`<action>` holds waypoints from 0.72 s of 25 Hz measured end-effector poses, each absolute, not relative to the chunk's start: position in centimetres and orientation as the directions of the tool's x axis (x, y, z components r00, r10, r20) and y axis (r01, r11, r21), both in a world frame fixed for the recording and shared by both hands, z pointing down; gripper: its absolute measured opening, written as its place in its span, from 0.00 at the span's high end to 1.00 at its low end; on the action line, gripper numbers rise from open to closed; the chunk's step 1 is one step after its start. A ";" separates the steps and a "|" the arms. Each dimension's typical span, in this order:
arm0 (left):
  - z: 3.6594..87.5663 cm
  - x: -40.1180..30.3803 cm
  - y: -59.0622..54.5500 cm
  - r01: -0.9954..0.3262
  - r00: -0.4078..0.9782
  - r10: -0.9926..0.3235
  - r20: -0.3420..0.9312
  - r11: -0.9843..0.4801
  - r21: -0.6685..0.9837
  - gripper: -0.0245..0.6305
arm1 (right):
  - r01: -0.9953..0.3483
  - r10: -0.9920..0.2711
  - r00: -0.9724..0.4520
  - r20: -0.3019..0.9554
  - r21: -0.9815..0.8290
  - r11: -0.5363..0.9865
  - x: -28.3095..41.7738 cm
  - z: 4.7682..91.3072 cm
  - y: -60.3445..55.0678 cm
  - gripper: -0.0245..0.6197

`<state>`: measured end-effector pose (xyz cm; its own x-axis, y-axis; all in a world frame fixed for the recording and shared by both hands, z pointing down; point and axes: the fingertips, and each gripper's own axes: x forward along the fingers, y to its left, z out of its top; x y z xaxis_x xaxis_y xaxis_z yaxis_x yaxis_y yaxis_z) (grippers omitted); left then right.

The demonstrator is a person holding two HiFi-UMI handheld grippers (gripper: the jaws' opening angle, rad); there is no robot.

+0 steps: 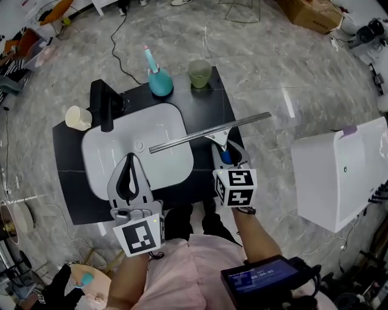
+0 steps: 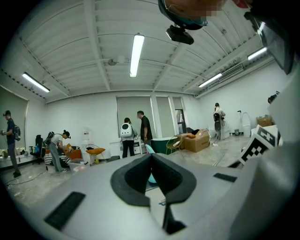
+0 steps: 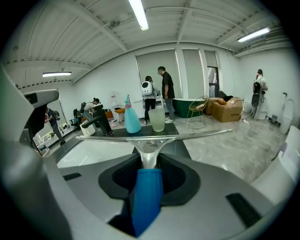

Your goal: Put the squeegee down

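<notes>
My right gripper (image 1: 227, 152) is shut on the blue handle of the squeegee (image 1: 209, 132). Its long metal blade runs slantwise over the right rim of the white sink (image 1: 103, 154) and the black table (image 1: 209, 100). In the right gripper view the squeegee's (image 3: 146, 194) handle sits between the jaws of the right gripper (image 3: 149, 164), with the blade crosswise ahead, above the basin. My left gripper (image 1: 129, 160) hovers over the sink's near edge, shut with nothing in it. In the left gripper view the pads of the left gripper (image 2: 151, 157) meet at the tip.
On the table stand a black faucet (image 1: 103, 103), a cream cup (image 1: 77, 118), a teal spray bottle (image 1: 160, 79) and a green cup (image 1: 199, 73). A white cabinet (image 1: 339, 175) stands to the right, a cardboard box (image 1: 312, 13) behind. Several people stand far off (image 3: 166, 93).
</notes>
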<state>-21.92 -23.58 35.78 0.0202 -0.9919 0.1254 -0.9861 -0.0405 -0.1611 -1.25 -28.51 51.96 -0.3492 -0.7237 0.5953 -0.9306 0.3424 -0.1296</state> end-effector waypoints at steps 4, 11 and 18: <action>36.8 -22.2 -24.1 -0.986 0.031 -0.989 0.145 -0.054 -0.161 0.95 | -0.935 -0.708 -0.337 0.621 -0.131 0.330 -1.4 53.6 -28.4 0.78; 38.3 -22.5 -25.1 -0.984 0.044 -0.983 0.178 -0.073 -0.160 0.95 | -0.943 -0.682 -0.314 0.661 -0.130 0.307 -1.2 55.8 -28.4 0.77; 39.3 -22.6 -26.1 -0.989 0.046 -0.978 0.204 -0.072 -0.125 0.95 | -0.947 -0.657 -0.302 0.690 -0.136 0.293 -1.3 57.2 -28.4 0.77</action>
<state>-22.62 -26.07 39.34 0.0456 -0.9778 0.2045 -0.9895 -0.0724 -0.1254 -1.29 -28.43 57.23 -0.3020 -0.6573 0.6905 -0.9466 0.2925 -0.1356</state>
